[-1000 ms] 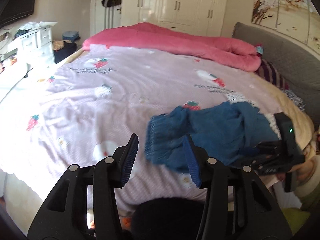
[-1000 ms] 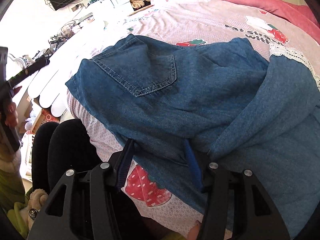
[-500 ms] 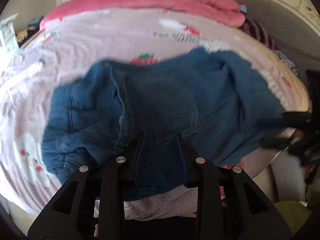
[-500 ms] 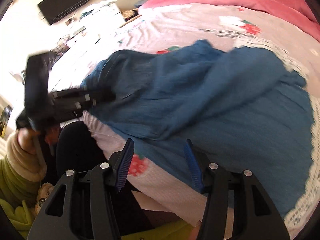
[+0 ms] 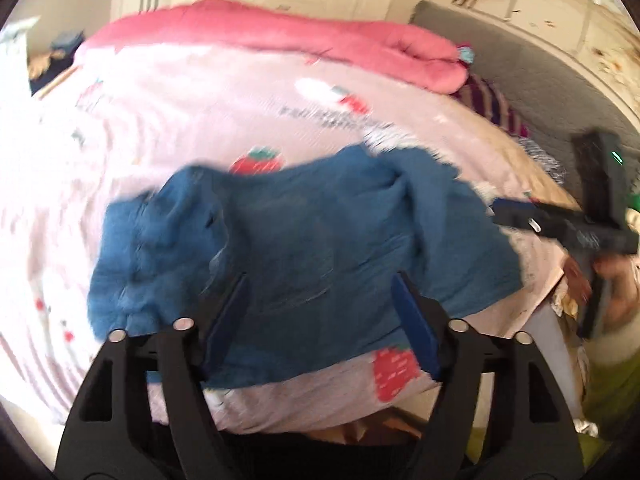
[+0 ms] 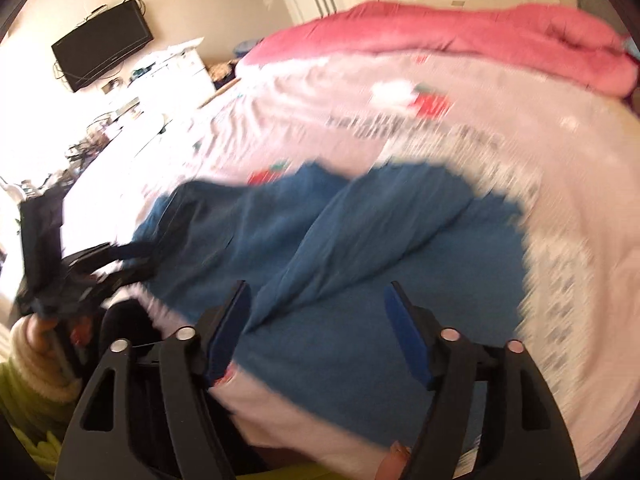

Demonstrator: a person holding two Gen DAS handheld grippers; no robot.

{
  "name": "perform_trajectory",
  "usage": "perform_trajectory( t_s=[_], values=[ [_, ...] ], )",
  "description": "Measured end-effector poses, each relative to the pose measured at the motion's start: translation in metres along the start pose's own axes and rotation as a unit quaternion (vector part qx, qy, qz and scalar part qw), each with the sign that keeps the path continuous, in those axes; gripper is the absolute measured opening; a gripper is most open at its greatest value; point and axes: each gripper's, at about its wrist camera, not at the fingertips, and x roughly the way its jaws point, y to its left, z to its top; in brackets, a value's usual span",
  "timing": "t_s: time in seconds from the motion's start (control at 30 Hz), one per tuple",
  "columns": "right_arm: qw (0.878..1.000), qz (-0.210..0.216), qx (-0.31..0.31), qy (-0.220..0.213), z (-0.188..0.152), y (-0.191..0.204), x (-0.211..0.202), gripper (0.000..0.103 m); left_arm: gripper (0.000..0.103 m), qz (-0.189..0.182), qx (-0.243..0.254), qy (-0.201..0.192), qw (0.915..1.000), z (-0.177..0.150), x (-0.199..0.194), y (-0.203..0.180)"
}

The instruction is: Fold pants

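We see the pants [image 5: 304,248] lying in a rumpled blue heap on the bed [image 5: 192,120], near its front edge, on the pink strawberry-print sheet. Their long axis runs roughly side to side across both views, from the bunched end on the left to the flatter part on the right.

Starting on the left, the left gripper [image 5: 318,304] hangs over the near hem of the heap. Its fingers have just been opening and now stand wide – the denim shows in the gap behind them, but the pads do not press on it, so we judge nothing is held.

Further right, the right gripper [image 6: 316,312] is also spread wide, its fingers having just opened, with cloth in the gap beyond them and no grip on it – the folded ridge of one leg runs up and away from its left finger.

Both grippers sit just short of the fabric, one toward each end. The frames are blurred, so finer contact we cannot tell.
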Motion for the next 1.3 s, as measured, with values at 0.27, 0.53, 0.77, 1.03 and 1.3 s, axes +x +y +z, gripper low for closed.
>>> perform_trajectory(
  t_s=[0.27, 0.53, 0.77, 1.03, 1.3],
  values=[
    [0.998, -0.05, -0.043, 0.012, 0.092, -0.027, 0.037, 0.085, 0.068, -0.079, 0.034, 0.023, 0.996, 0.019, 0.04, -0.05],
    [0.979, -0.082, -0.144, 0.119, 0.135, -0.021, 0.126, 0.086, 0.056, -0.144, 0.009, 0.054, 0.988, 0.024, 0.093, -0.072],
    [0.956, -0.111, -0.181, 0.203, 0.146, -0.029, 0.188, 0.082, 0.025, -0.166, -0.003, 0.058, 0.9845, 0.011, 0.118, -0.066],
    [0.975, -0.053, -0.116, 0.181, 0.14, -0.049, 0.163, 0.009, 0.021, -0.155, 0.01, 0.043, 0.9869, 0.005, 0.113, -0.068],
    [0.999, -0.025, 0.009, 0.02, 0.088, -0.096, 0.004, 0.008, 0.007, -0.142, 0.021, 0.028, 0.9892, 0.004, 0.106, -0.065]
  ],
)
